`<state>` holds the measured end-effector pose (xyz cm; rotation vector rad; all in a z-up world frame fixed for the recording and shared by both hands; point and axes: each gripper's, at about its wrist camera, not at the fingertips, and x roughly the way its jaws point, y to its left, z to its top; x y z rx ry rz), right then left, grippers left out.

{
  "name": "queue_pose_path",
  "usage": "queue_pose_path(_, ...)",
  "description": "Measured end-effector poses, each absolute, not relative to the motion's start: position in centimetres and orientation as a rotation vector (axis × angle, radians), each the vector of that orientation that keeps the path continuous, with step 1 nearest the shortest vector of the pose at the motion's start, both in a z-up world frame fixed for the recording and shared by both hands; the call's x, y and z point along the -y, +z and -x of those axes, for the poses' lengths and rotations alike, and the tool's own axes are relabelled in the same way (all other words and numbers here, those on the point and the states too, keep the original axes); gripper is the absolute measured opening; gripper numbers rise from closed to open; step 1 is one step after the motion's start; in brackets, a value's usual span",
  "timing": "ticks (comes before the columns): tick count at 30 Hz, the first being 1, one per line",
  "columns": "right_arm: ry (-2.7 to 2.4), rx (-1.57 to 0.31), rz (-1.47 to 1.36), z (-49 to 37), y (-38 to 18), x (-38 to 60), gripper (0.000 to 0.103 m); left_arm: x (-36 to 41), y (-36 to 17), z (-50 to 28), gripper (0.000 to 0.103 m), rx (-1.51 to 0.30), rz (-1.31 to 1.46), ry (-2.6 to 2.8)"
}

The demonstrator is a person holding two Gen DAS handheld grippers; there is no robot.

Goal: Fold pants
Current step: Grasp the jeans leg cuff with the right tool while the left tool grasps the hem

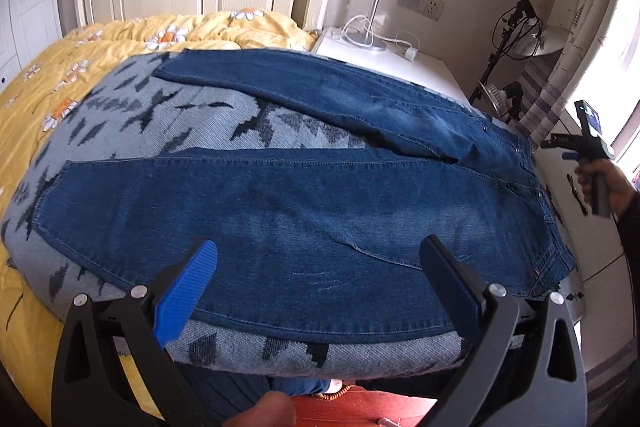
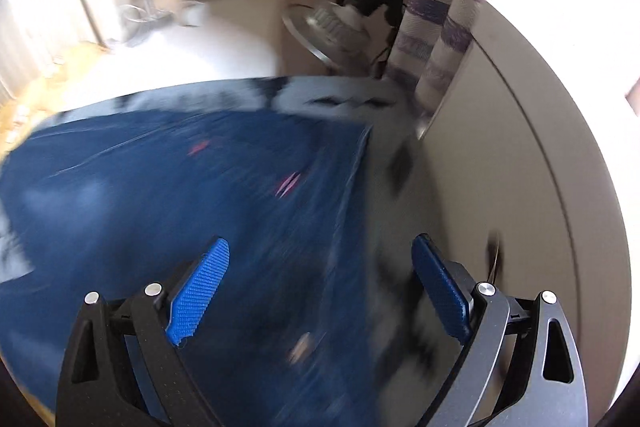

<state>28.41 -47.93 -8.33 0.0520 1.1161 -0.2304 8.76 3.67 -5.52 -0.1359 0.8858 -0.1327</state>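
Jeans (image 1: pixel 304 195) lie flat on a grey patterned blanket (image 1: pixel 200 123) over the bed, legs split in a V: cuffs toward 9 o'clock, waistband (image 1: pixel 536 203) toward 3 o'clock in the left wrist view. Near leg's long edge runs just above the blanket's front edge at 6 o'clock; a strip of blanket shows between the legs. Left gripper (image 1: pixel 320 267) hovers over the near leg, jaws spread wide, nothing between them. Yellow floral quilt (image 1: pixel 80 67) sits past the cuffs at 9–10 o'clock, white nightstand (image 1: pixel 400 63) behind the far leg at 1 o'clock. A hand (image 1: pixel 600 183) holds the right gripper's handle at 3 o'clock, off the waistband end. Right wrist view is motion-blurred: right gripper (image 2: pixel 320 267) also wide open, empty, over the jeans' edge, likely the waistband side, with blanket to its right. A white cabinet (image 2: pixel 520 187) closes off 3 o'clock; lamp stand and curtain (image 2: pixel 440 7) crowd 12–1 o'clock.
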Motion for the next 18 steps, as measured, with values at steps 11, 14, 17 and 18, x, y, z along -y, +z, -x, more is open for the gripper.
queue_pose_path(11,-0.124,-1.252,0.071,-38.5,-15.0,52.8,0.084,-4.3,-7.0,-14.4,0.101,-0.924,0.056,-0.093)
queue_pose_path(14,-0.054,-1.262,0.037,-38.9,-16.2,53.1,0.07,-4.5,-6.8,-15.4,0.101,-0.91,0.048,-0.1)
queue_pose_path(17,0.015,-1.24,0.039,-38.7,-15.6,52.5,0.02,-4.6,-6.2,-17.3,0.101,-0.89,0.064,-0.132)
queue_pose_path(18,0.038,-1.236,0.06,-38.3,-14.9,52.1,0.019,-4.6,-5.9,-18.1,0.101,-0.883,0.06,-0.138)
